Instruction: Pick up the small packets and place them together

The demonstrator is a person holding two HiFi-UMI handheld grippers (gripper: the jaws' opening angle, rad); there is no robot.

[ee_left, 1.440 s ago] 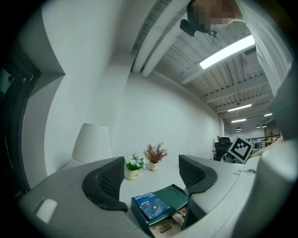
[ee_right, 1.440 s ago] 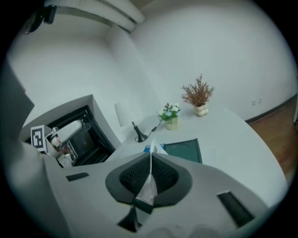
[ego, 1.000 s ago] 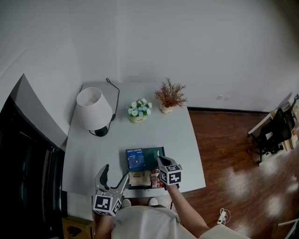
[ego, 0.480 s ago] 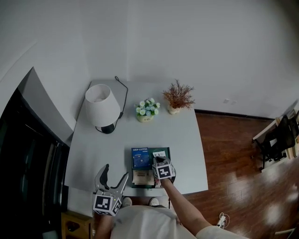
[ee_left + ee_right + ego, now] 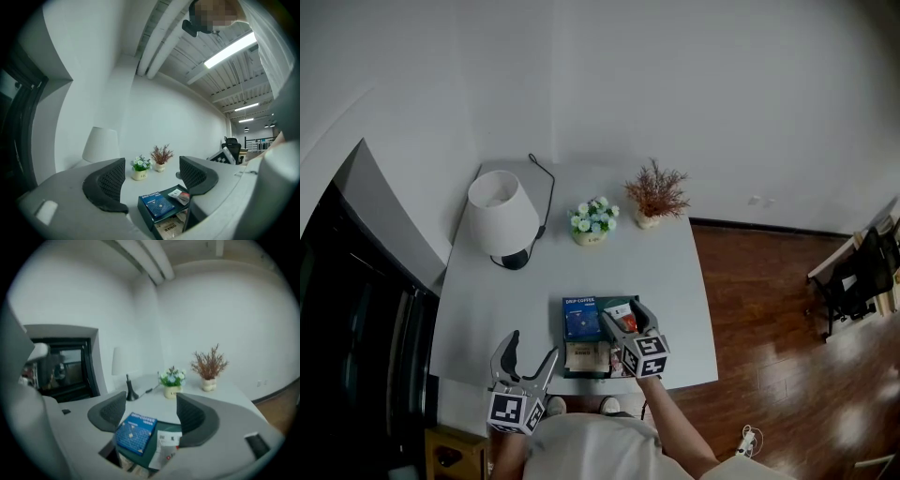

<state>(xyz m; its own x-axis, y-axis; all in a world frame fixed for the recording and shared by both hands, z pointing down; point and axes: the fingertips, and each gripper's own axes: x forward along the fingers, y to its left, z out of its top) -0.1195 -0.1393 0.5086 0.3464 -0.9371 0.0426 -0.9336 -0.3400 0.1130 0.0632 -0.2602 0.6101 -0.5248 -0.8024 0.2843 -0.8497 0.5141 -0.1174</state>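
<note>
The grey counter point(image 5: 675, 281) runs out ahead of me. The white lamp point(image 5: 500, 214) stands at the far left, and a small flower pot point(image 5: 592, 225) and a dried plant point(image 5: 655, 195) stand at the far edge. Everything that matters is at the near edge, in the dark green tray point(image 5: 612, 300).

A blue drip coffee box point(image 5: 579, 319) lies in the far left of the tray. On the tray floor just right of it lies a white-and-red packet point(image 5: 166, 445). Over in the near part there's a brown packet point(image 5: 581, 355) with something reddish beside it, probably more packets. I can't count them from here.

My right gripper point(image 5: 151, 414) hangs right over the white-and-red packet. Its fingers point(image 5: 194, 420) are spreading and pinch nothing. The packet lies flat below them, clear of both pads. I'd call that one delivered.

My left gripper point(image 5: 152, 178) is off the near left corner of the counter, well apart from the tray. Its fingers are spread too, and they're empty.

I see no stray packets anywhere else on the counter, so the gathering looks largely done. What may be left is closing the gap, because this packet sits far right in the tray while the others sit near.
</note>
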